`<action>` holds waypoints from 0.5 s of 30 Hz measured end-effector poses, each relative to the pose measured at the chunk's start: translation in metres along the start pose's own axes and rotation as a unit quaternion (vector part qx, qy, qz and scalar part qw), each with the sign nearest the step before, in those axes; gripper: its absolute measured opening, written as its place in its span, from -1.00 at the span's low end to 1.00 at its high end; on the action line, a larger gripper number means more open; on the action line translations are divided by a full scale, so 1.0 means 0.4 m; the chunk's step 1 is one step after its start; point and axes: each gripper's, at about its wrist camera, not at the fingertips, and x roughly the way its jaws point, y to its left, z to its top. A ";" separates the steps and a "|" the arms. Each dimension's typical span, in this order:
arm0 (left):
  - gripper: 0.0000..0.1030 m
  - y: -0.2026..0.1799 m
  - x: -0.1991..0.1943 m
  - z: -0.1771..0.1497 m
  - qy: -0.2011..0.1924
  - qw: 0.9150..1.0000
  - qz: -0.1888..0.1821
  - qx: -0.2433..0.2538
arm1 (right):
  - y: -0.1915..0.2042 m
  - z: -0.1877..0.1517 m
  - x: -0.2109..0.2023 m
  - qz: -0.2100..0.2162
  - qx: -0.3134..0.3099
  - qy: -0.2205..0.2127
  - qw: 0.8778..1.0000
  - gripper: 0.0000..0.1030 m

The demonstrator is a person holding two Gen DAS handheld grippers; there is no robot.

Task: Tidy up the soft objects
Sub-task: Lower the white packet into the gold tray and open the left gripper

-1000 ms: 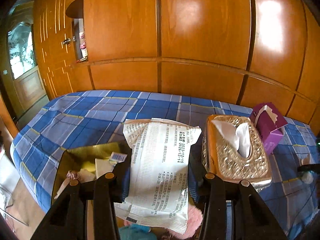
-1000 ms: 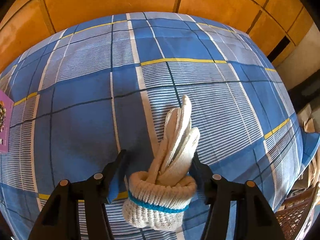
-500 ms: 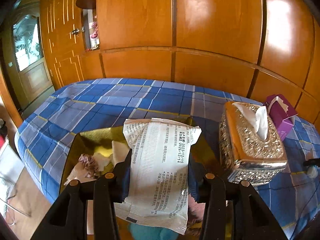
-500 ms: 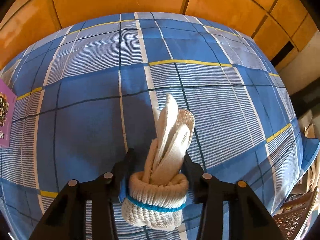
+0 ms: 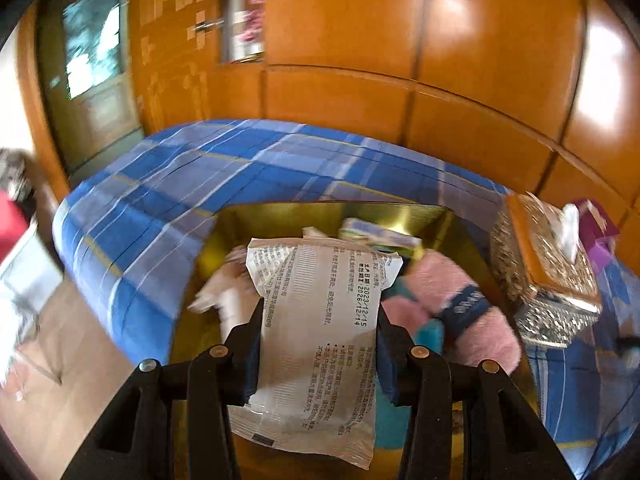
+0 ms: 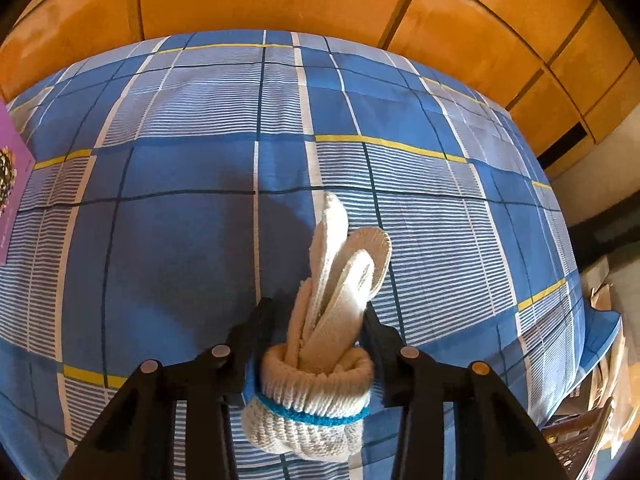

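Observation:
My left gripper [image 5: 318, 316] is shut on a white printed soft pack [image 5: 320, 332] and holds it above a gold box [image 5: 400, 212] on the bed. Inside the box lie a pink fluffy item with a dark band [image 5: 452, 304], a teal item [image 5: 428, 332] and pale soft pieces [image 5: 224, 296]. My right gripper [image 6: 316, 312] is shut on a rolled pair of cream knitted gloves with a blue cuff line [image 6: 320, 360], held just above the blue plaid bedcover [image 6: 180, 220].
A gold embossed tissue box [image 5: 548, 280] and a purple tissue box [image 5: 600, 232] stand right of the gold box. The purple box's edge shows at the left of the right wrist view [image 6: 8, 184]. Wooden wardrobe panels [image 5: 400, 60] back the bed. Floor lies left [image 5: 60, 360].
My left gripper has swung left and over the gold box with the pack, so the box's contents show. My right gripper has closed tighter on the gloves and lifted them slightly.

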 end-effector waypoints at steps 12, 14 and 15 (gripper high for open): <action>-0.09 0.039 0.053 -0.056 0.061 0.995 -0.046 -0.063 | 0.006 0.000 -0.005 -0.008 -0.012 -0.004 1.000 -0.21; -0.09 0.018 0.073 -0.063 0.072 0.995 -0.048 -0.056 | 0.006 0.000 -0.004 -0.009 -0.014 -0.005 1.000 -0.22; -0.09 0.005 0.088 -0.064 0.075 0.995 -0.043 -0.048 | 0.007 0.000 -0.004 -0.010 -0.015 -0.005 1.000 -0.22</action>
